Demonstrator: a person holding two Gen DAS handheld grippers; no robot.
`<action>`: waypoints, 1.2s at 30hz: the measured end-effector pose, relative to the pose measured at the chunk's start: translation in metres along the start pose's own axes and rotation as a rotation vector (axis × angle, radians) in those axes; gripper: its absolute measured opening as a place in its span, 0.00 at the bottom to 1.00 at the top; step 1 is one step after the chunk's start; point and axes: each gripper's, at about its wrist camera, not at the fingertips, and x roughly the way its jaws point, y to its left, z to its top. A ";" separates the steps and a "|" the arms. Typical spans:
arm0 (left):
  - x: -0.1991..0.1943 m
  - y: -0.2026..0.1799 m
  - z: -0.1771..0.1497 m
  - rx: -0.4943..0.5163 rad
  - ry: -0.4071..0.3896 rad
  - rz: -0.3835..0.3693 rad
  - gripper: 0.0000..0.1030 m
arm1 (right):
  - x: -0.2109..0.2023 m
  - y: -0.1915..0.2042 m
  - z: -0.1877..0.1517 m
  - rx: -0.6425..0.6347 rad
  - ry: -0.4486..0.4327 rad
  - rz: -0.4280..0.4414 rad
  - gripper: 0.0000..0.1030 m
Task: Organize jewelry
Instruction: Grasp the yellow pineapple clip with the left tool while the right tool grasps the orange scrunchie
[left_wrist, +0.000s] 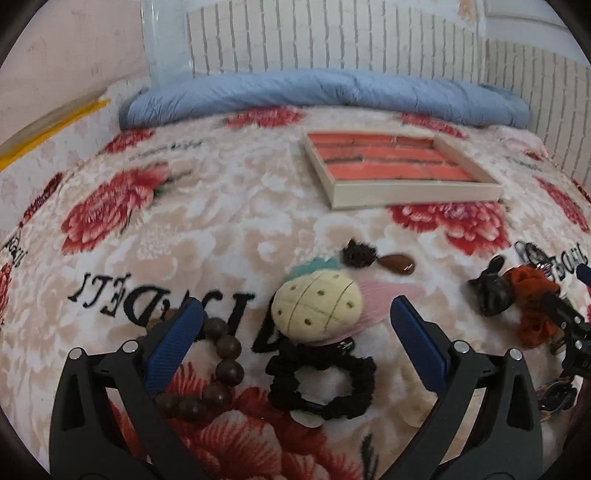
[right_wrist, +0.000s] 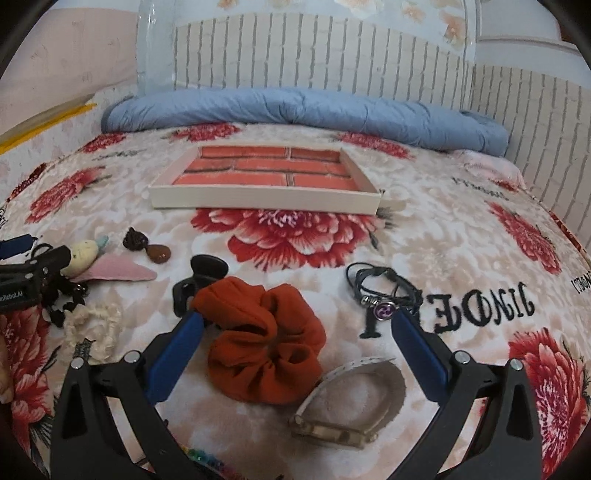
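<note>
My left gripper (left_wrist: 295, 314) is open, its blue pads either side of a plush pineapple hair tie (left_wrist: 314, 306) on a black scrunchie (left_wrist: 321, 384). A brown bead bracelet (left_wrist: 218, 365) lies by the left finger. My right gripper (right_wrist: 299, 321) is open over an orange scrunchie (right_wrist: 266, 347). A white watch (right_wrist: 354, 402) and a black cord bracelet with a purple charm (right_wrist: 384, 291) lie to its right. A beige tray with a brick-pattern floor (right_wrist: 266, 197) sits farther back, also in the left wrist view (left_wrist: 413, 192).
Everything lies on a floral blanket (right_wrist: 461, 240). A black claw clip (right_wrist: 199, 280), a pink clip (right_wrist: 122, 273), a brown drop clip (right_wrist: 159, 253) and a cream scrunchie (right_wrist: 96, 325) lie around. A rolled blue quilt (right_wrist: 295, 107) lines the back, against a white brick-pattern wall.
</note>
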 end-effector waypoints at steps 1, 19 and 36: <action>0.004 0.002 0.000 -0.007 0.016 -0.011 0.95 | 0.005 0.000 0.001 0.000 0.016 0.001 0.96; 0.044 0.003 0.004 0.006 0.144 -0.075 0.77 | 0.039 -0.004 0.005 0.023 0.162 0.092 0.55; 0.036 0.002 0.003 -0.001 0.128 -0.135 0.54 | 0.029 -0.005 0.008 -0.006 0.146 0.124 0.27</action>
